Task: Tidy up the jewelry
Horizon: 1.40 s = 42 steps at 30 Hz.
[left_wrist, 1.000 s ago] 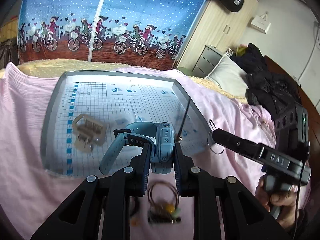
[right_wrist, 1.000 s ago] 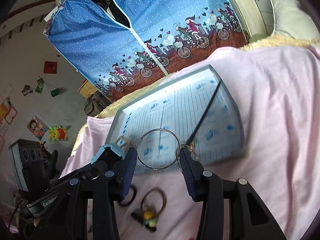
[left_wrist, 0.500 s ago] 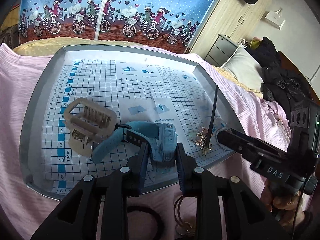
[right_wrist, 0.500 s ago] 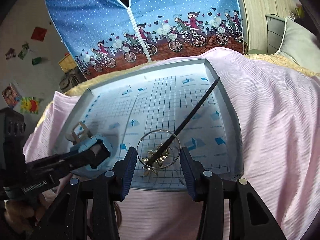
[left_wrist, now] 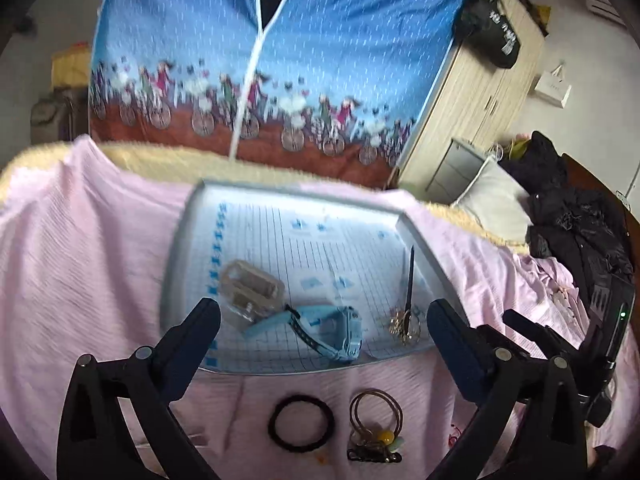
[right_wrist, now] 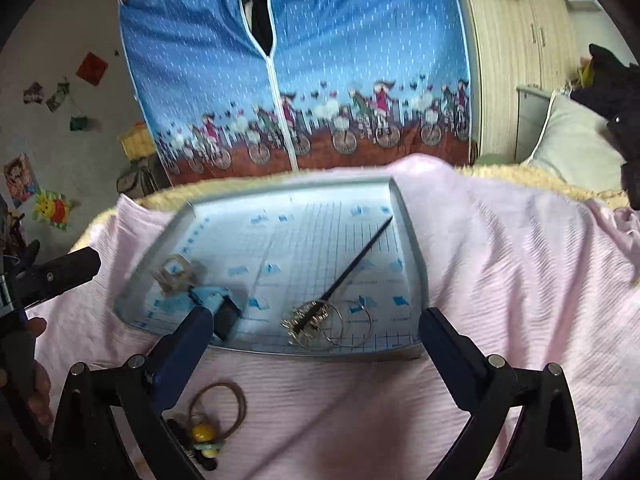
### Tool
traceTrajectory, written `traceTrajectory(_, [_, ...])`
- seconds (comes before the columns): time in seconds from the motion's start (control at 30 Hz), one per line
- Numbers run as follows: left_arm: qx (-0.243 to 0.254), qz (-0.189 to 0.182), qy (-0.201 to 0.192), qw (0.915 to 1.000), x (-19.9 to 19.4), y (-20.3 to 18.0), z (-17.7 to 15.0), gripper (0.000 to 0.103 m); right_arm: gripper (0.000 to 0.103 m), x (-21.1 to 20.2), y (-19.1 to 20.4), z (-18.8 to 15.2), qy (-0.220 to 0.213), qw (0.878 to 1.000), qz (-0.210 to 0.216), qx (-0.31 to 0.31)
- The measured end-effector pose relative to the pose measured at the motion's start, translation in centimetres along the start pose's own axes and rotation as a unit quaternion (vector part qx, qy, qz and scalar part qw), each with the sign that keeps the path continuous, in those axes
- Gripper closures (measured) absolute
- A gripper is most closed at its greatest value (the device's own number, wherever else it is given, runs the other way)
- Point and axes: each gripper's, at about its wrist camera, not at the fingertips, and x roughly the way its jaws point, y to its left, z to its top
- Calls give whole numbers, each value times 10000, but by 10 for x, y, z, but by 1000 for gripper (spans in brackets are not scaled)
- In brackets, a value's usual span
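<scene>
Left wrist view: a pink blanket (left_wrist: 80,264) covers the bed, and a grey tray (left_wrist: 180,264) lined with gridded paper lies on it, in front of a blue wardrobe cover (left_wrist: 280,60) printed with cyclists. Both hand-held tools are spread wide and hold nothing. The left gripper (left_wrist: 324,332) hangs over the tray's near edge; the right gripper (right_wrist: 316,340) hangs over the same edge farther right.

Inside the tray, a blue watch (left_wrist: 320,330) lies near the near edge, its strap touching a clear hair claw (left_wrist: 250,290) toward the left edge. A thin black hair stick (left_wrist: 410,280) runs from the near right corner up along the right edge, its gold ornament end (left_wrist: 400,326) resting at the near edge. In the right wrist view the stick (right_wrist: 352,264) slants across the right half of the tray, its ornament (right_wrist: 306,320) touching a thin wire hoop (right_wrist: 348,326).

Off the tray, on the blanket just before its near edge, lie a black hair tie (left_wrist: 301,423) and, just beside it on the right, a brown hair tie with beads (left_wrist: 376,424). The right wrist view shows that beaded tie (right_wrist: 214,420) beside the right gripper's left finger. A hand (right_wrist: 38,384) grips the left tool at that view's left edge.
</scene>
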Motion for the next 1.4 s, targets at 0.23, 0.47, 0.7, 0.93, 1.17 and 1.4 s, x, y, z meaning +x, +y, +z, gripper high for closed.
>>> traceTrajectory(0.23, [522,19,-541,9972,-72,-26,-19,2,0,-77,20,1,-816,9965,136,-76])
traceTrajectory(0.47, [504,134,-645,9966,-123,-36,-60,2,0,-139,43,-32,-1222,9924,27,-170])
traceTrajectory(0.7, [623,400,-533,9958,-159,-44,-98,2,0,-180,64,-73,-1257,9918,-31,-223])
traceTrajectory(0.93, [389,663,-131,9970,-168,-40,-125,2,0,-183,69,-104,-627,9978,-231,40])
traceTrajectory(1.17, [478,818,395,9947,-155,-40,-138,2,0,-165,60,-122,153,9979,-447,435])
traceTrajectory(1.4, [300,933,1004,9901,-131,-26,-146,2,0,-135,58,-130,1016,9925,-494,476])
